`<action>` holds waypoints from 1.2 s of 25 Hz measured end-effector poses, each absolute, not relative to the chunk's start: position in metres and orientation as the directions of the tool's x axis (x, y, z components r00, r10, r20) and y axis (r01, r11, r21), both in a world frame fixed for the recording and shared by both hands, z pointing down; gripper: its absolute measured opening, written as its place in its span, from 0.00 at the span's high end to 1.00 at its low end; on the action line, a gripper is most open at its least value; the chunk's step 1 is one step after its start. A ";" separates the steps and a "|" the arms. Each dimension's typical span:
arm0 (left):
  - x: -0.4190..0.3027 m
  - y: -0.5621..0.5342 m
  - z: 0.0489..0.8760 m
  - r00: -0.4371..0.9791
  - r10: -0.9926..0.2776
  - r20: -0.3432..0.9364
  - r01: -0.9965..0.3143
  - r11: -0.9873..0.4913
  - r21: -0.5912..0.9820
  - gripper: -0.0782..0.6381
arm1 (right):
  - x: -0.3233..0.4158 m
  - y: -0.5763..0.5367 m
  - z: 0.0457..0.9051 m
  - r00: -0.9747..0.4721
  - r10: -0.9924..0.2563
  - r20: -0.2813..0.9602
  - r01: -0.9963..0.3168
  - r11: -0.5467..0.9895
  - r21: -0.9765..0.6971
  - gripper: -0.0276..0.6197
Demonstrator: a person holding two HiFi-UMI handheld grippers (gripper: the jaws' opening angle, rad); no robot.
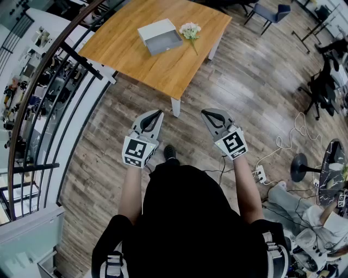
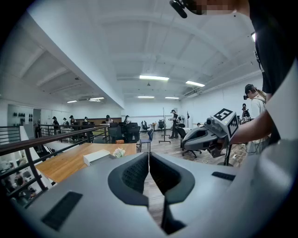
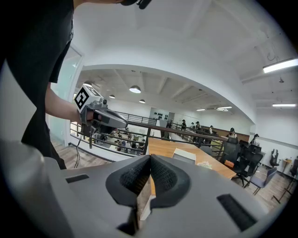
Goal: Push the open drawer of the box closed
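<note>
A white box [image 1: 156, 30] lies on the wooden table [image 1: 130, 51] far ahead, its grey drawer [image 1: 165, 42] pulled out toward me. In the gripper views the box [image 2: 97, 156] [image 3: 185, 155] shows small and distant. My left gripper [image 1: 157, 113] and right gripper [image 1: 205, 113] are held side by side over the floor, well short of the table. Both have their jaws shut with nothing between them. The left gripper view shows the right gripper [image 2: 185, 139]; the right gripper view shows the left gripper [image 3: 125, 124].
A small bunch of pale flowers [image 1: 190, 31] lies right of the box. A dark railing [image 1: 43, 81] curves along the left. Office chairs [image 1: 272, 12] stand at the far right, and cables with a power strip [image 1: 260, 174] lie on the floor to my right.
</note>
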State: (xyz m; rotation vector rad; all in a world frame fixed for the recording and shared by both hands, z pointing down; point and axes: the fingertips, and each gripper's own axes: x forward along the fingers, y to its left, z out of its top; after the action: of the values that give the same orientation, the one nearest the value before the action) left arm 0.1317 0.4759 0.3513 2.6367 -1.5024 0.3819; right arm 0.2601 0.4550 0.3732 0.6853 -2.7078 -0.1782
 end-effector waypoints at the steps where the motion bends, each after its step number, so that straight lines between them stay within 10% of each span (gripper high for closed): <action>1: 0.127 0.474 0.350 0.488 -0.835 0.253 -0.856 -0.515 -0.051 0.85 | 0.256 0.453 0.373 -0.824 -0.482 0.297 -0.439 0.875 0.202 0.94; 30: 0.038 0.411 0.360 0.541 -0.788 0.293 -0.817 -0.575 -0.039 0.85 | 0.185 0.386 0.407 -0.762 -0.558 0.330 -0.557 0.824 0.107 0.93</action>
State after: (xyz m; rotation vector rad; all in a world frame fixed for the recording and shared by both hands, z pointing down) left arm 0.0375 0.4109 0.3600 2.6666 -1.3937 0.4275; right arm 0.1848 0.3858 0.4068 0.8406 -2.6575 -0.0030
